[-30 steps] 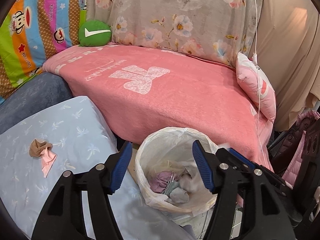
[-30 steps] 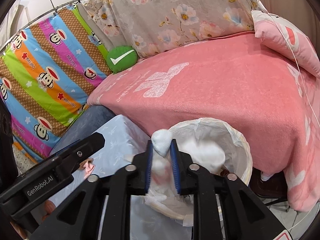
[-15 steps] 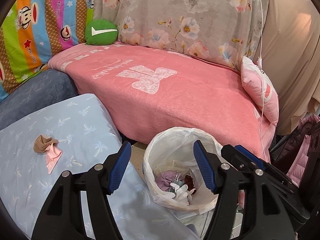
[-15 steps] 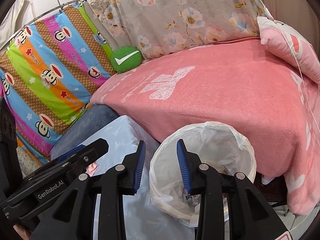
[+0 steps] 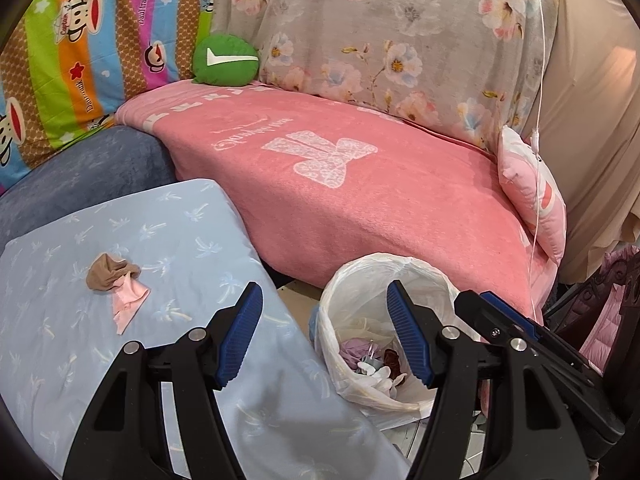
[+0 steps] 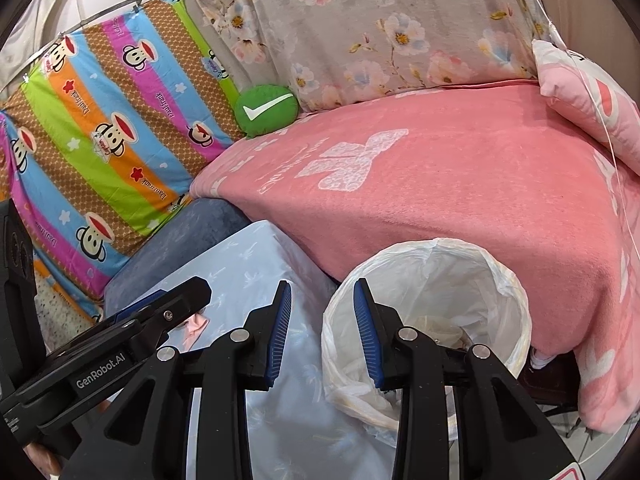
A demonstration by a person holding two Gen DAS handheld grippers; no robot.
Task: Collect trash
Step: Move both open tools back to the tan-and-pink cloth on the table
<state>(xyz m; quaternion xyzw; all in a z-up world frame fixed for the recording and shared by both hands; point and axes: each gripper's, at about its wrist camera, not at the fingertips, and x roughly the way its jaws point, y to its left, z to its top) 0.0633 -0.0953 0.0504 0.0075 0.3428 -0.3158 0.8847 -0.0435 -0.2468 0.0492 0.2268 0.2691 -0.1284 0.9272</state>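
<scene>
A bin lined with a white bag (image 5: 360,272) stands on the floor between a light blue cushion (image 5: 180,240) and the pink-covered sofa. Crumpled tissues and scraps (image 5: 376,360) lie in its bottom. A brown and pink crumpled scrap (image 5: 116,280) rests on the cushion, up and to the left of my left gripper (image 5: 324,292). That gripper is open and empty, hovering between cushion and bin. My right gripper (image 6: 322,286) is open with nothing between its blue pads, at the near left rim of the bin (image 6: 480,256). Part of the pink scrap (image 6: 196,322) peeks from behind the left gripper's frame.
A pink blanket (image 5: 360,208) covers the sofa seat behind the bin. On it are a green round cushion (image 5: 224,60) at the back and a pink pillow (image 5: 532,200) at the right. Floral and striped cartoon cloths hang behind. A thin white cord (image 5: 536,160) hangs at the right.
My right gripper opened and let go of the white wad it held; the wad is gone from its jaws. Both grippers drifted left toward the blue cushion.
</scene>
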